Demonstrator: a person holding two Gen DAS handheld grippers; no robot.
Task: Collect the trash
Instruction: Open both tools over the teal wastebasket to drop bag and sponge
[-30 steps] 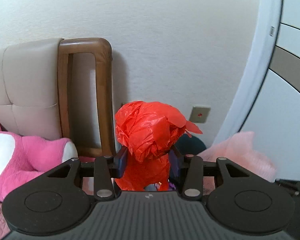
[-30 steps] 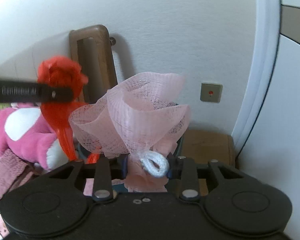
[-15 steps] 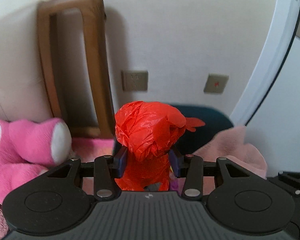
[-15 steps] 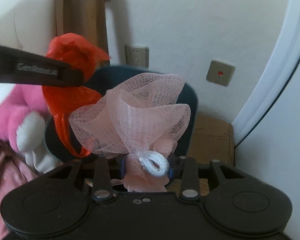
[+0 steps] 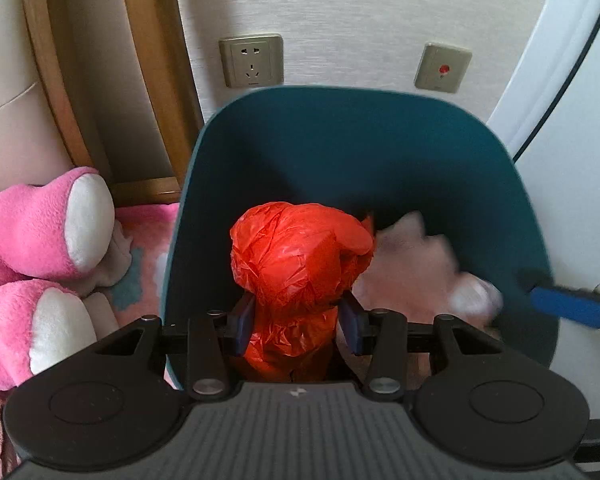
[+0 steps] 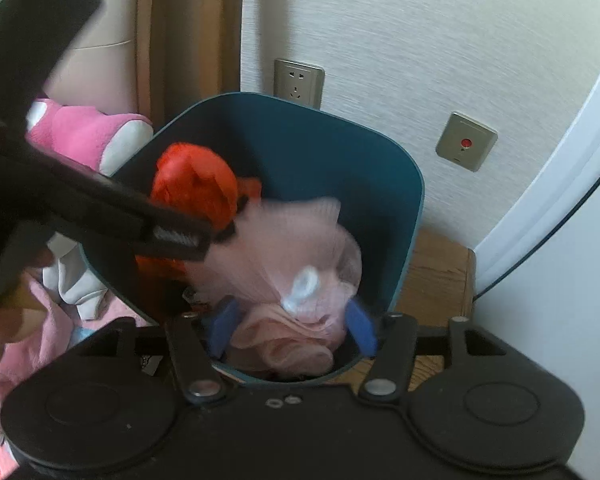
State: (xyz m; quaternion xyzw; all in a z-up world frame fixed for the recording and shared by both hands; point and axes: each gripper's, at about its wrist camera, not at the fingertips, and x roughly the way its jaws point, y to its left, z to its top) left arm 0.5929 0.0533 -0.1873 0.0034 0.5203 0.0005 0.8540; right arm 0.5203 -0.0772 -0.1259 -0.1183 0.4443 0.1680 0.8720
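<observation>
Both pieces of trash are over the teal bin by the far wall, so the collecting looks nearly done; only the drops remain. The left hand-held gripper tilts steeply down into the bin's mouth, jaws clamped on the crumpled red plastic bag. Just right of it, the right hand-held gripper is opening: its blue pads stand clear of the pink mesh puff, which is blurred and seems to be slipping loose into the bin. The red bag's release is left.
</observation>
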